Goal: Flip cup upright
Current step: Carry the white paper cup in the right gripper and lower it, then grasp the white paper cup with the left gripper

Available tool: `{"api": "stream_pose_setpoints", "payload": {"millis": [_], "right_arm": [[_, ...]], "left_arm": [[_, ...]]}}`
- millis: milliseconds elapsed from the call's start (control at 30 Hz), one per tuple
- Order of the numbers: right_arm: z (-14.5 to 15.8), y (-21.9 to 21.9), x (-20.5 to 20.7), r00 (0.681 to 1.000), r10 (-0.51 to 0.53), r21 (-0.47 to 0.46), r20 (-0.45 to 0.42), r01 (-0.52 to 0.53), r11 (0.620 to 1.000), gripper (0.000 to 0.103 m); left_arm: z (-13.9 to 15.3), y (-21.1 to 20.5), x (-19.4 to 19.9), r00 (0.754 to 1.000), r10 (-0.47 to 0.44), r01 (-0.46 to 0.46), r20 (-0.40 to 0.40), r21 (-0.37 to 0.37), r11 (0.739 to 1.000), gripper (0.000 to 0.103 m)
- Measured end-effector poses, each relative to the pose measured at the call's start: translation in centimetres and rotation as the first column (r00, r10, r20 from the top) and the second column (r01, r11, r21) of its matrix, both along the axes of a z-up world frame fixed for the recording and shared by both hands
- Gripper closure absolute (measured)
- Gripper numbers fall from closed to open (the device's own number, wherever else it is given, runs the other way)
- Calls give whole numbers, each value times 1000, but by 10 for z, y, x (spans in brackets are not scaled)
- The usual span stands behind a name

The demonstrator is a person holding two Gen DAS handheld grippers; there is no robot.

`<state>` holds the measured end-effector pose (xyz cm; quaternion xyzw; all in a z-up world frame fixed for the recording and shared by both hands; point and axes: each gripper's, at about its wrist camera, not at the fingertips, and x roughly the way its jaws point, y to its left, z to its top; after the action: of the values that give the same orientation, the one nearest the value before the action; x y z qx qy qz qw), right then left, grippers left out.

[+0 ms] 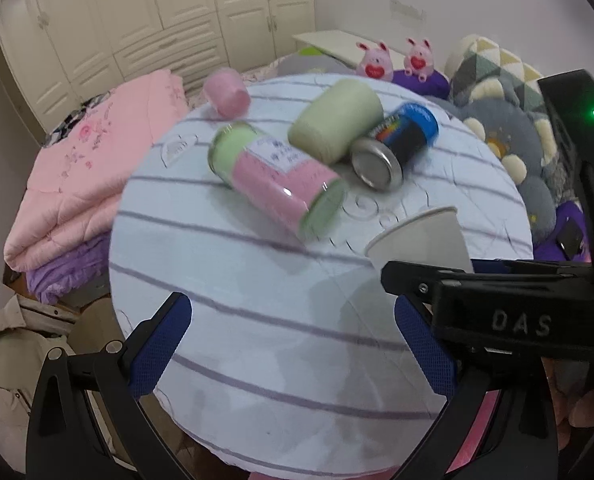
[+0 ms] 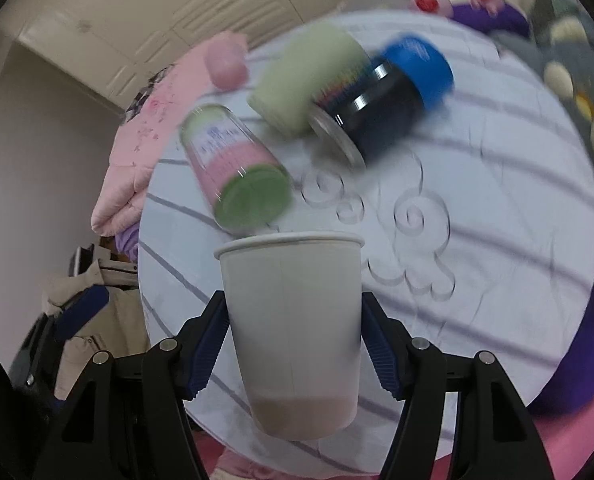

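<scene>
A white paper cup (image 2: pixel 293 328) sits between the blue pads of my right gripper (image 2: pixel 295 344), which is shut on its sides. The cup is roughly upright, rim toward the far side, held above the round striped table (image 2: pixel 497 280). In the left wrist view the same cup (image 1: pixel 417 240) shows tilted, behind the right gripper's black body (image 1: pixel 493 304). My left gripper (image 1: pixel 297 344) is open and empty over the near part of the table (image 1: pixel 257 320).
On the table lie a pink and green jar (image 1: pixel 273 180), a pale green cup (image 1: pixel 337 120), a dark can with a blue lid (image 1: pixel 401 140) and a pink cup (image 1: pixel 227 92). Pink folded quilts (image 1: pixel 81 184) are at the left, cushions (image 1: pixel 509 128) at the right.
</scene>
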<state>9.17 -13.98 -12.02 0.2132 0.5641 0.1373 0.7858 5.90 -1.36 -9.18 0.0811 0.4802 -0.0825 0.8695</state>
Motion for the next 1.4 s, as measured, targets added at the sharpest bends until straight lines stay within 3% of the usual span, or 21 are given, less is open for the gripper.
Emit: {"api": "stream_pose_setpoints", "payload": {"millis": [100, 167, 533, 767, 967, 1400], "right_arm": [[-16, 0, 4, 999, -18, 53, -33, 20, 998, 35], [-24, 1, 8, 998, -30, 37, -62, 33, 999, 35], [-5, -9, -6, 999, -16, -61, 30, 18, 998, 29], [11, -38, -23, 997, -36, -41, 75, 39, 998, 29], [17, -55, -30, 992, -15, -143, 122, 32, 989, 25], [26, -86, -40, 972, -12, -256, 236, 74, 964, 24]], "left_arm": [[-8, -4, -1, 1000, 0, 0, -8, 7, 1000, 0], [-11, -6, 2, 1000, 2, -2, -13, 21, 1000, 0], [0, -14, -5, 1000, 7, -7, 4, -29, 1000, 0], [6, -28, -6, 999, -35, 32, -21, -127, 991, 0], [-10, -56, -3, 996, -58, 48, -68, -141, 989, 0], [-27, -80, 6, 994, -19, 3, -105, -143, 990, 0]]}}
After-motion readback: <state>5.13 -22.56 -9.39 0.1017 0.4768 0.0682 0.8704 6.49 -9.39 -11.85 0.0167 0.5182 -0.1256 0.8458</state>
